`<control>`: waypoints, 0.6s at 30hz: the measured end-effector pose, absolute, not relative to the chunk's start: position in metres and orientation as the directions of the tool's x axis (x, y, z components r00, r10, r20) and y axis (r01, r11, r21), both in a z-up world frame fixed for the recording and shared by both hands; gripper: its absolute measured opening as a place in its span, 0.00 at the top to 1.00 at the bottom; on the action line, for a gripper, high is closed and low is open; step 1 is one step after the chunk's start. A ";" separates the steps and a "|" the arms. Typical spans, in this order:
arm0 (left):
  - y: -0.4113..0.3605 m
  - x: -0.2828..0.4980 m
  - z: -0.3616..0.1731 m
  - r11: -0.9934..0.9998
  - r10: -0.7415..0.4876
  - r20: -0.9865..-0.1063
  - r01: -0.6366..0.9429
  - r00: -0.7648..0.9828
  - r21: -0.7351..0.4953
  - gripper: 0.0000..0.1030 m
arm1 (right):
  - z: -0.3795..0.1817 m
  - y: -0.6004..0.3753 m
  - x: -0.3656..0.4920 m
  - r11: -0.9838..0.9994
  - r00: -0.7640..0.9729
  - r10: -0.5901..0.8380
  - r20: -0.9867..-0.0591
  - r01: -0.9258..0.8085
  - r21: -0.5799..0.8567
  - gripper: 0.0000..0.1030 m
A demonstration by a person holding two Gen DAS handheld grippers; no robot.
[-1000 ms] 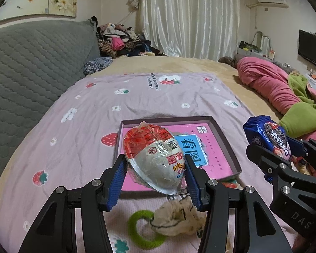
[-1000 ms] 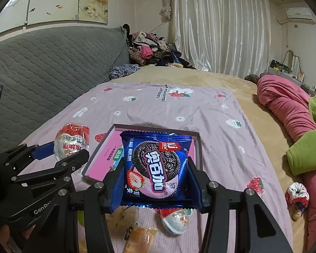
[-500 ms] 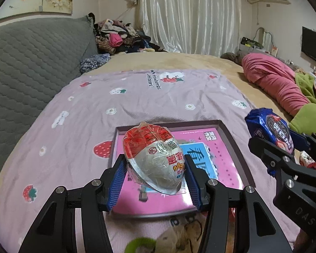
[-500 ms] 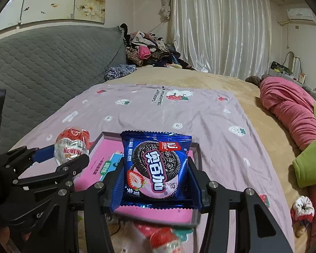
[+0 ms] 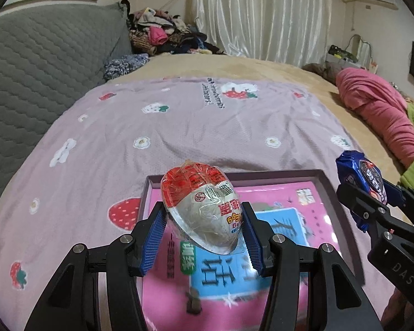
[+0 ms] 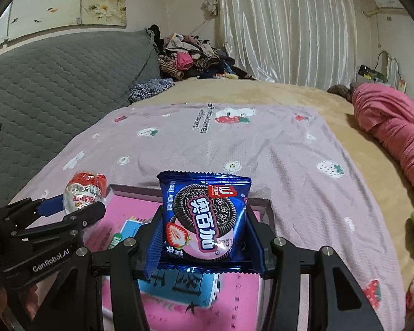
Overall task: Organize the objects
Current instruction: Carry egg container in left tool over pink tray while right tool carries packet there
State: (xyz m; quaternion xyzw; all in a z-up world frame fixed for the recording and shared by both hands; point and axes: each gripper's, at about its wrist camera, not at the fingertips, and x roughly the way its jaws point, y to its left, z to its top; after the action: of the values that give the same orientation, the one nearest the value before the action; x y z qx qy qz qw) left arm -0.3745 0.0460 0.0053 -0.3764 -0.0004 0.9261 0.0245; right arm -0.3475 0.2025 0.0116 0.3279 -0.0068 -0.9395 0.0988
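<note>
Blue-padded, my left gripper pinches a wrapped egg snack above the pink tray; my right gripper clamps a blue cookie packet.

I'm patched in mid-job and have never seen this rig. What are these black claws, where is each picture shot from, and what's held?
There is no robot arm: a person holds a two-finger gripper in each hand, and a fisheye camera on each looks forward along its fingers. The left wrist view shows the left gripper shut on a foil-wrapped egg treat. The right wrist view shows the right gripper shut on a blue cookie packet. Each gripper also appears at the edge of the other's view. Both hover over a shallow pink-lined box lying on a lilac strawberry-print blanket spread on a bed. Nothing is in the box yet, as far as these views show.
</note>
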 end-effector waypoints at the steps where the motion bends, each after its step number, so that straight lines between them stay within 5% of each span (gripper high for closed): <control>1: 0.046 -0.383 0.000 -0.999 0.047 -0.701 -0.047 -0.712 -0.020 0.46 | 0.007 0.203 -0.353 -0.981 -0.762 -0.187 -0.619 0.175 0.081 0.49; 18: 0.057 -0.446 -0.074 -0.998 0.044 -0.799 -0.066 -0.599 -0.005 0.46 | -0.056 0.215 -0.410 -0.988 -0.657 -0.137 -0.741 0.145 0.054 0.49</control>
State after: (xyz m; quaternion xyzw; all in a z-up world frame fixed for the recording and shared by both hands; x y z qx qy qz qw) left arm -0.4458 0.0573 -0.0745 -0.4467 0.0123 0.8941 0.0305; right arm -0.4096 0.2151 -0.0561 0.4067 0.0052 -0.9103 0.0776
